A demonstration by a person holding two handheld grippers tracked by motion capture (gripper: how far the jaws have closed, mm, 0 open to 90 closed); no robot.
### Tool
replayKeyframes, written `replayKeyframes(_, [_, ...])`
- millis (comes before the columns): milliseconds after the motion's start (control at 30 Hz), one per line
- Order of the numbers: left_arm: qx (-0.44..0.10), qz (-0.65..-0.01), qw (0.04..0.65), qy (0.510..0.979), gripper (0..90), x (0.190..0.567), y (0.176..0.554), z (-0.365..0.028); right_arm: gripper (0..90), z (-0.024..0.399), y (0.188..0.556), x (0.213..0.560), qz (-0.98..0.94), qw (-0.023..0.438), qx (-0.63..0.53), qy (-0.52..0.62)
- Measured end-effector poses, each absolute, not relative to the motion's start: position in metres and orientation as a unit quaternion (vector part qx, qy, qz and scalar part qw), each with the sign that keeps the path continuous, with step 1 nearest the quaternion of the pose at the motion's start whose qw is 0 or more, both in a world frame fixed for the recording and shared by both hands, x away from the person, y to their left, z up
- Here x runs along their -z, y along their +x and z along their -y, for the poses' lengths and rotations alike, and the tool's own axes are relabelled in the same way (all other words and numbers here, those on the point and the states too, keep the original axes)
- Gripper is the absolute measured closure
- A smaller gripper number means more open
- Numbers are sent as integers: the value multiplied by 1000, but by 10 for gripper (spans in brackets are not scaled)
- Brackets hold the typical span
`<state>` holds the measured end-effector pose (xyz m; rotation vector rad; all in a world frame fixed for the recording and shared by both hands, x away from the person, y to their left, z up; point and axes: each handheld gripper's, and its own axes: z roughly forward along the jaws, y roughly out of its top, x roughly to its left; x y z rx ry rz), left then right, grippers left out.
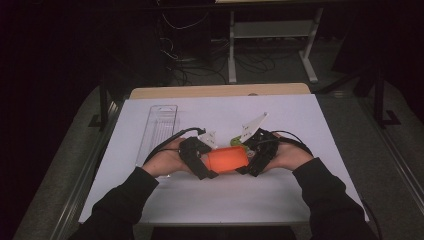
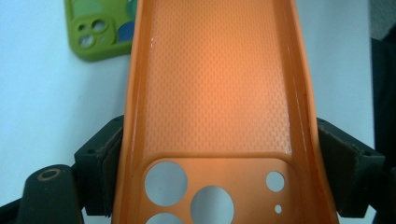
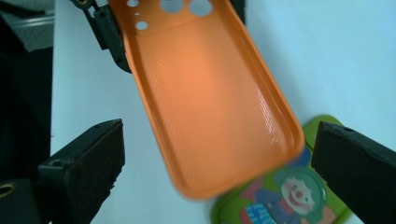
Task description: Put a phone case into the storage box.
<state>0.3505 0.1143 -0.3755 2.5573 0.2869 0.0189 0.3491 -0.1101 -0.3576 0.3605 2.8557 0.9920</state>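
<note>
- The left claw (image 1: 209, 161) is clenched on the camera-hole end of the orange phone case (image 1: 227, 159); in the left gripper view its pads press both long sides of the case (image 2: 215, 93).
- The right claw (image 1: 248, 159) is released: in the right gripper view its jaws stand wide on either side of the case's (image 3: 210, 98) rounded free end, clear of its rims.
- The case is held above the counter (image 1: 300, 125), between the two hands near the middle of the white sheet.
- A green phone case (image 3: 289, 196) with a clown picture lies on the counter just under and beyond the orange one.
- A clear plastic tray (image 1: 159, 131) lies near the sheet's left edge, well apart from both claws.
- The sheet's right side and near edge offer free room.
- Beyond the counter the room is dark, with cables and a white frame on the floor.
</note>
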Motion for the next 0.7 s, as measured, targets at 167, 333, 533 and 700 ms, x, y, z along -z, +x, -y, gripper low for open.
replayKeyframes(167, [-20, -150, 280, 948, 159, 381, 351, -116, 28, 122, 350, 362, -927, 69, -333, 157])
replayKeyframes(333, [-35, -197, 278, 939, 159, 385, 351, -117, 18, 133, 350, 370, -908, 66, -345, 228])
replayKeyframes(533, [-48, -243, 276, 929, 159, 386, 354, -120, 5, 142, 346, 382, -890, 63, -346, 291])
replayKeyframes(700, [-54, -274, 282, 918, 159, 388, 357, -123, 0, 143, 340, 392, -878, 67, -344, 325])
